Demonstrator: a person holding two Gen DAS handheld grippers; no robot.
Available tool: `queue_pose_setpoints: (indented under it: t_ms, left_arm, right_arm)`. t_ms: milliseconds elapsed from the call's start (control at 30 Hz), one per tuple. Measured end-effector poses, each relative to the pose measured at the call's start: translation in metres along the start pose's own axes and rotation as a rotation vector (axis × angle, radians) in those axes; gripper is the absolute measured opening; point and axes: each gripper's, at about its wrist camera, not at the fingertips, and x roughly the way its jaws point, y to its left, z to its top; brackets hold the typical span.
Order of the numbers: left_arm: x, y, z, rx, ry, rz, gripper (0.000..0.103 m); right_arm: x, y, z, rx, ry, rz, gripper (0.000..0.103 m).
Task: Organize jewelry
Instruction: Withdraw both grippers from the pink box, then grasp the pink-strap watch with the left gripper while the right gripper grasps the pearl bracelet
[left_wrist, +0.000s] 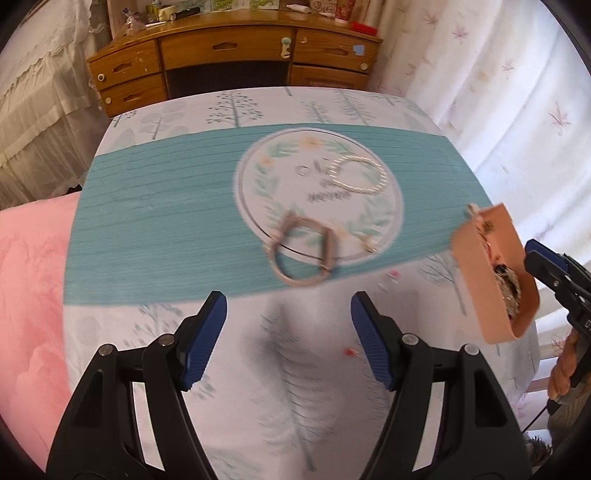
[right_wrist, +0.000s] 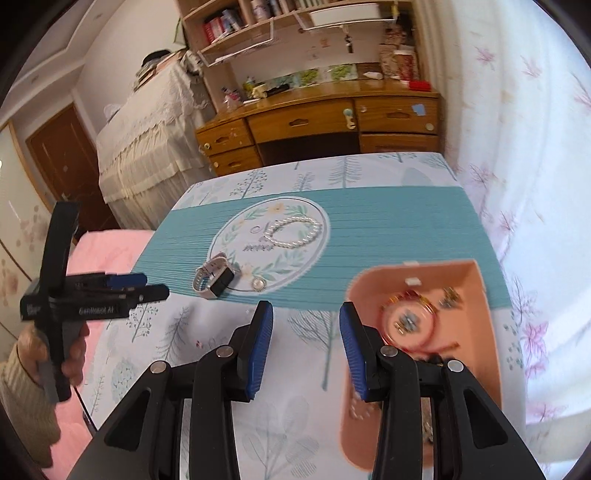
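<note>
A pearl bracelet (left_wrist: 356, 173) (right_wrist: 295, 232) lies on the round flower print of the teal mat (left_wrist: 155, 229). A pale-strapped watch (left_wrist: 301, 254) (right_wrist: 214, 278) and a small round pearl piece (right_wrist: 258, 284) lie at the print's near edge. My left gripper (left_wrist: 289, 299) (right_wrist: 155, 286) hovers open in front of the watch, nothing between its pads. A pink box (right_wrist: 476, 280) (left_wrist: 476, 266) on the table's right holds a red bangle (right_wrist: 410, 321) and several small pieces. My right gripper (right_wrist: 306, 306) is open, its right finger over the box's left wall.
Tiny pink bits (left_wrist: 352, 352) lie on the tree-print tablecloth. A pink blanket (left_wrist: 29, 295) lies left of the table and a curtain (left_wrist: 498, 92) hangs right. A wooden desk (left_wrist: 229, 48) with drawers stands beyond the far edge. A hand (right_wrist: 74, 354) holds the left gripper.
</note>
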Motion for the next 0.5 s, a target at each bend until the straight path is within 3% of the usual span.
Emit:
queue_pose_setpoints:
  t_ms: [100, 333, 500]
  left_arm:
    - [0.013, 0.014, 0.015, 0.019, 0.029, -0.005, 0.067]
    - [0.049, 0.007, 0.050, 0.126, 0.080, 0.017, 0.066]
    - [0.075, -0.003, 0.062, 0.187, 0.130, 0.021, 0.056]
  right_arm:
    - [0.017, 0.011, 0.019, -0.019, 0.041, 0.004, 0.038]
    - [0.069, 0.015, 0.071, 0.025, 0.133, 0.024, 0.038]
    - [0.112, 0.006, 0.109, 0.098, 0.193, 0.026, 0.038]
